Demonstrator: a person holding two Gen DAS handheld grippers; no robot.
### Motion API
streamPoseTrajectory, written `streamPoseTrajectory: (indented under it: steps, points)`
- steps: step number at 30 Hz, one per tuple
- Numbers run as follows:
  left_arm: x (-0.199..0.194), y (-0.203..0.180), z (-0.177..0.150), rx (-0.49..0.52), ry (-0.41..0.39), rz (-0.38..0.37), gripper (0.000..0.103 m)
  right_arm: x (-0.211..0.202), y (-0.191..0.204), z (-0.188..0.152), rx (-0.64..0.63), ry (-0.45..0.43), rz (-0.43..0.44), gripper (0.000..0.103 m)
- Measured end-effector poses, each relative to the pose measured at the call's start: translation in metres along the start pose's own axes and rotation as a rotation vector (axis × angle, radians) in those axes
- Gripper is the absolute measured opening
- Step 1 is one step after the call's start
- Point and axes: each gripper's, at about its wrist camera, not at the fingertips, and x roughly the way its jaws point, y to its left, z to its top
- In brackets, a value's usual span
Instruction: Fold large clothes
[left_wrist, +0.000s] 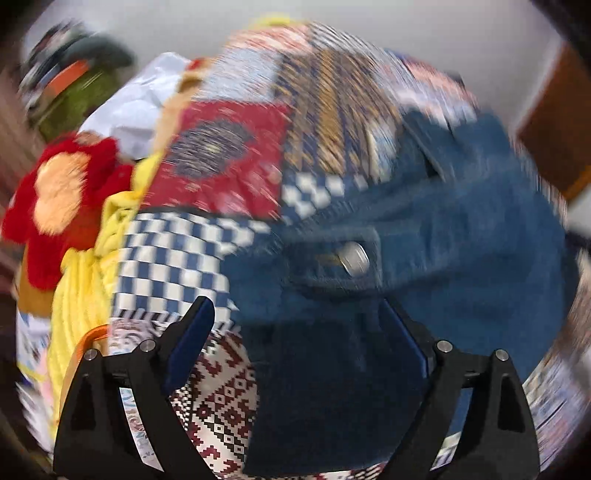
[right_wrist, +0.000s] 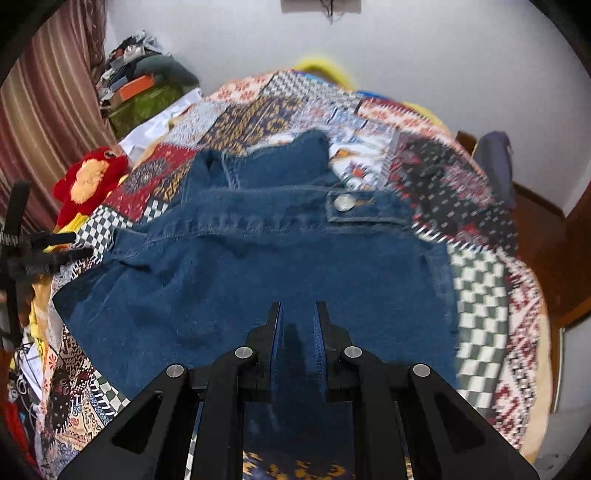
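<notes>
A blue denim jacket (right_wrist: 258, 277) lies spread on a patchwork quilt (right_wrist: 476, 288), its metal button (right_wrist: 344, 202) at the far right. My right gripper (right_wrist: 298, 314) is shut on a fold of the jacket's near edge, and the denim hangs down between its fingers. In the blurred left wrist view my left gripper (left_wrist: 295, 306) stands wide open above the jacket (left_wrist: 443, 240), near its left edge. Nothing is between its blue pads, and the button (left_wrist: 354, 258) lies just beyond the fingertips. The left gripper (right_wrist: 83, 244) also shows at the left edge of the right wrist view.
A red and orange plush toy (right_wrist: 88, 181) and yellow cloth (left_wrist: 81, 288) lie at the quilt's left side. A pile of boxes and clothes (right_wrist: 144, 85) sits at the back left by a striped curtain (right_wrist: 44, 122). Wooden furniture (right_wrist: 554, 258) stands to the right.
</notes>
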Motion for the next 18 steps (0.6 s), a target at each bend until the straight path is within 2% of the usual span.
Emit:
streamPoseTrajectory:
  steps: [3,5,10,14,16,18]
  points:
    - [0.02,-0.021,-0.005,0.114,0.016,0.063,0.091,0.018,0.007,0.003,-0.007,0.038,0.021,0.012]
    - [0.034,-0.024,0.001,0.125,0.007,0.103,0.091,0.031,0.011,0.008,-0.011,0.054,0.03,0.012]
    - [0.06,0.005,0.026,-0.038,0.042,0.05,0.095,0.058,0.018,0.027,0.006,0.058,0.044,0.012]
    - [0.067,0.025,0.032,-0.098,0.021,0.081,0.096,0.073,0.016,0.044,0.017,0.012,0.01,0.012]
    - [0.069,0.034,0.033,-0.126,0.017,0.108,0.097,0.081,0.012,0.051,0.026,0.021,0.013,0.012]
    - [0.068,0.045,0.033,-0.167,0.005,0.123,0.101,0.085,0.005,0.058,0.066,0.009,0.019,0.012]
